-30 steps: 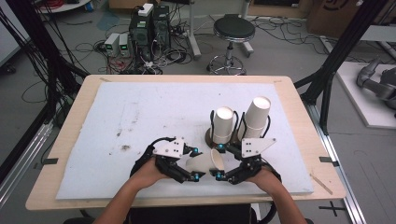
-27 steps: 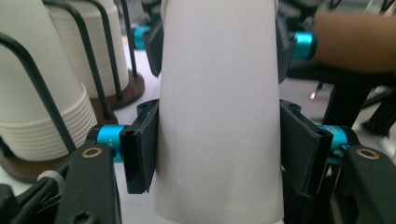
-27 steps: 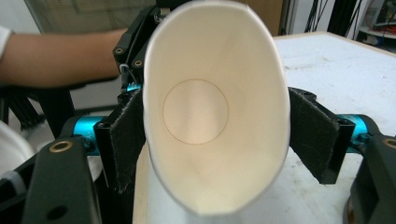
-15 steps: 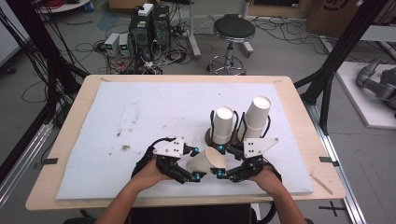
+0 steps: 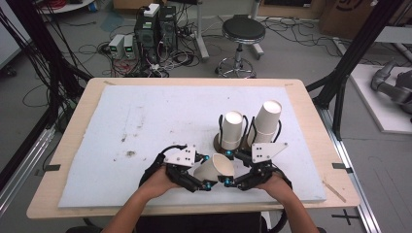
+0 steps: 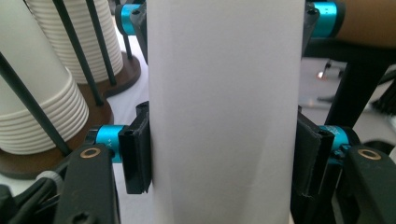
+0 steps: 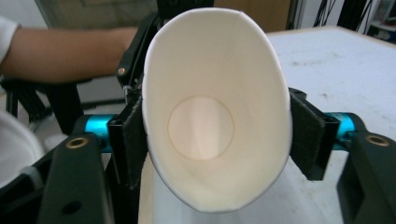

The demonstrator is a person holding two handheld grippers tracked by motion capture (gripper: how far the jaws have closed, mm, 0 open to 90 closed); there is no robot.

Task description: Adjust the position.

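Observation:
A white paper cup (image 5: 214, 168) lies on its side near the table's front edge, held between both grippers. My left gripper (image 5: 208, 172) is shut on the cup's body (image 6: 224, 112). Its pads (image 6: 137, 156) press both sides, and its jaws have just been closing on the cup. My right gripper (image 5: 228, 168) grips the open rim (image 7: 215, 126), which is squeezed into an oval between its pads (image 7: 306, 137). Its jaws have just been opening a little with the cup still between them.
Two stacks of white cups (image 5: 232, 128) (image 5: 266, 121) stand upside down in black-rod holders on brown bases, just behind the grippers. The stacks (image 6: 42, 93) also show in the left gripper view. A white foam sheet (image 5: 145, 121) covers the wooden table.
The cup between the grippers has shifted slightly. Both hands stay where they were.

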